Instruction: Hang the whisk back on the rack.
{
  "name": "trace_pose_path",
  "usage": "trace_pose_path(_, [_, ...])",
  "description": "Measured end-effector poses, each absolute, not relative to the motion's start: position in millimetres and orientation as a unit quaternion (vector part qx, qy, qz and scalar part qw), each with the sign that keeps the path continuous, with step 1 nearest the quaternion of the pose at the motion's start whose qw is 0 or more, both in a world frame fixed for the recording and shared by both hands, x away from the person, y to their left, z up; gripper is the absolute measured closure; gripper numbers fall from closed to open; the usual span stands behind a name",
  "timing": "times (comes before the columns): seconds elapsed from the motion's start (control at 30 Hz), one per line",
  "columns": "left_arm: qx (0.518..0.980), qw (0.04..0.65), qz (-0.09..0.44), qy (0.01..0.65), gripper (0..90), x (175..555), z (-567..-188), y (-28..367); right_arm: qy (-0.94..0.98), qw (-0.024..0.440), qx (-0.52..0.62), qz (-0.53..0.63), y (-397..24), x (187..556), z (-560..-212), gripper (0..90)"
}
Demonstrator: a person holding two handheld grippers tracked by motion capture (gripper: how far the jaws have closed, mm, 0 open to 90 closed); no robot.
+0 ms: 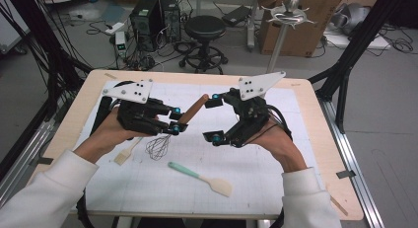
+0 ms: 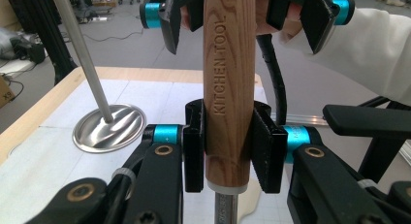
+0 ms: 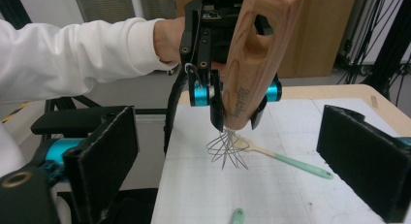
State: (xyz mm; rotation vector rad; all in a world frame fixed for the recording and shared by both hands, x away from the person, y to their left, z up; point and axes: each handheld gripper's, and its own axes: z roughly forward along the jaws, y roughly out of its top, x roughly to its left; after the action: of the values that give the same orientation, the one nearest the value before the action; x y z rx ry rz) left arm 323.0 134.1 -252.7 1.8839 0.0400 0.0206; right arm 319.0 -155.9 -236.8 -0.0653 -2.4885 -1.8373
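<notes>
L tool (image 1: 173, 120) clamped on 1 whisk (image 1: 183, 120), wood handle, held above bench (image 1: 305, 139). R tool (image 1: 213, 118) jaws apart, just right of whisk. 2 spatulas (image 1: 199, 177) (image 1: 125, 153) below whisk, 2nd prob. spatula, part hidden.

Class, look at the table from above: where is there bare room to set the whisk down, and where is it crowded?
Bare mat lies along the near edge below the green spatula, and at the far right beyond the right gripper. The middle is crowded: the left gripper holds the whisk there, with a wooden spatula beside it.
</notes>
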Motion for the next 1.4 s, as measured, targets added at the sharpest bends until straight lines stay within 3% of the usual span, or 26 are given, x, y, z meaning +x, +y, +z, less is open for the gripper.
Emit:
trace_pose_path(0.37, [0.807, 0.590, 0.006, 0.017, 69.8, 323, -253, 130, -0.797, 0.031, -0.020, -0.603, -147, 322, -231, 19.1])
trace_pose_path(1.13, [0.797, 0.603, 0.011, 0.010, 69.8, 323, -253, 127, -0.781, 0.018, -0.034, -0.623, -141, 322, -230, 62.8])
trace_pose_path(1.4, [0.803, 0.596, 0.007, 0.011, 70.0, 323, -254, 125, -0.780, 0.016, -0.038, -0.625, -141, 323, -232, 68.5])
